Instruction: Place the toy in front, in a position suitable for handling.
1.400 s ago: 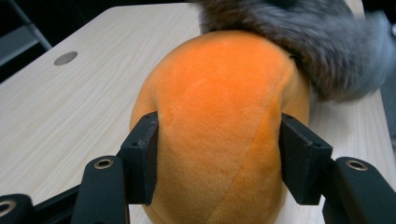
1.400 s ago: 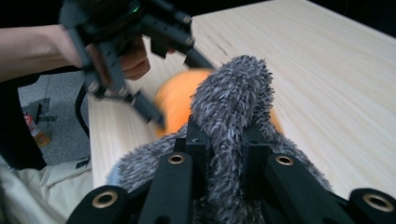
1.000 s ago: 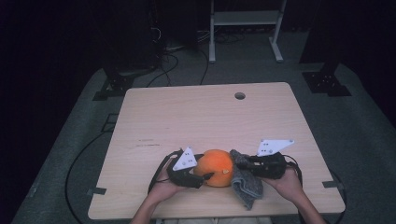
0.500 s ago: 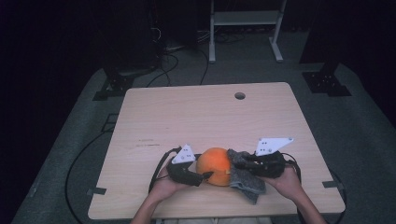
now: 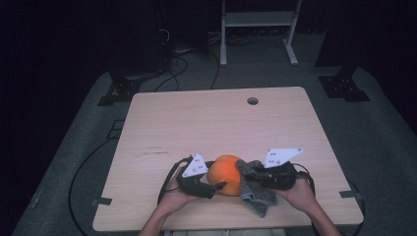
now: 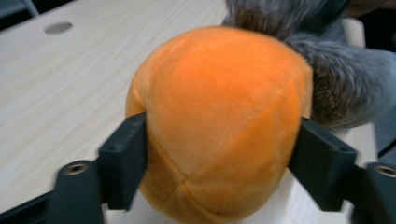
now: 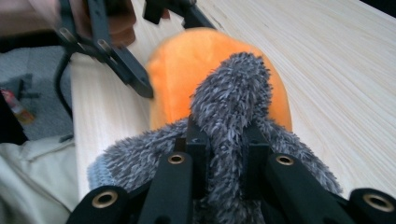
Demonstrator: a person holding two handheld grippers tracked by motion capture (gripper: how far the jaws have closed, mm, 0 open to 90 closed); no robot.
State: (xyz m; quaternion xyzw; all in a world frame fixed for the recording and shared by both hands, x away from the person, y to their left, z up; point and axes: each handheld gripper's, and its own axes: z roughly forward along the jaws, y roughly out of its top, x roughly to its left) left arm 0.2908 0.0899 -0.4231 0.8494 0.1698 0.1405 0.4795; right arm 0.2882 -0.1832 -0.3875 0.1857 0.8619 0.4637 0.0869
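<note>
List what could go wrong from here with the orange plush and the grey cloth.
1. The left gripper has just been opening around the orange plush; its pads look barely in contact, so the round plush may roll or slip free.
2. The right gripper pinches only a fold of the grey cloth; a wipe could pull it out.
3. Both sit near the table front edge, so a push may send the plush off.
</note>
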